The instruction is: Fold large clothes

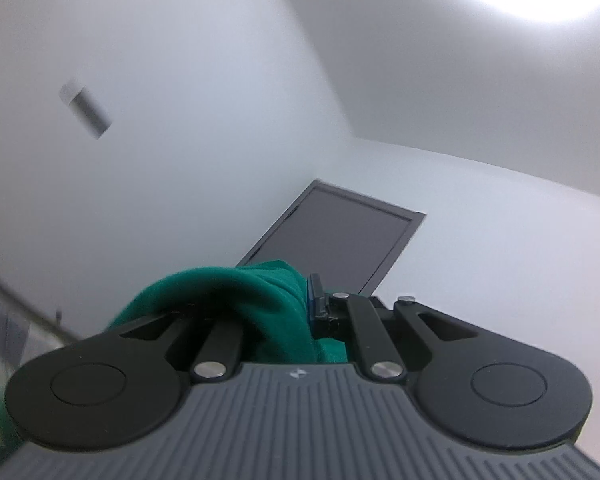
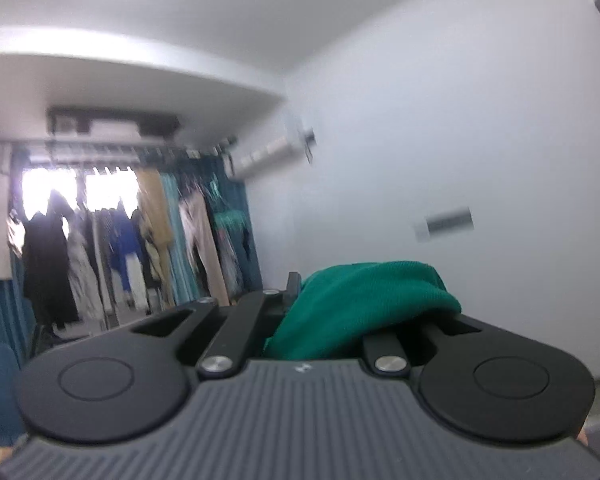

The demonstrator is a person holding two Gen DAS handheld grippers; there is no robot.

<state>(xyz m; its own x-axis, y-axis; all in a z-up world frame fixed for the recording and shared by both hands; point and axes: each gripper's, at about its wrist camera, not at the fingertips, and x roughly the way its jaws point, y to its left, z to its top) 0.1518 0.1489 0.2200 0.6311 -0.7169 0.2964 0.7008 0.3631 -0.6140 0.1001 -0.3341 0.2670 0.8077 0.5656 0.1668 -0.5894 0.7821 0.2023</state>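
Observation:
A green garment (image 1: 236,296) is bunched over my left gripper (image 1: 306,300), which is shut on a fold of it; the cloth drapes over the left finger and hides it, while the right finger's blue-edged pad (image 1: 314,294) shows. In the right wrist view the same green garment (image 2: 364,304) lies pinched in my right gripper (image 2: 296,292), which is shut on it; the cloth covers the right finger, and the left finger (image 2: 292,284) pokes up beside it. Both grippers point slightly upward at walls and ceiling. The hanging rest of the garment is out of view.
A dark framed panel (image 1: 340,236) hangs on the white wall ahead of the left gripper. A rack of hanging clothes (image 2: 132,248) stands before a bright window at the left of the right wrist view, with an air conditioner (image 2: 268,156) on the wall beside it.

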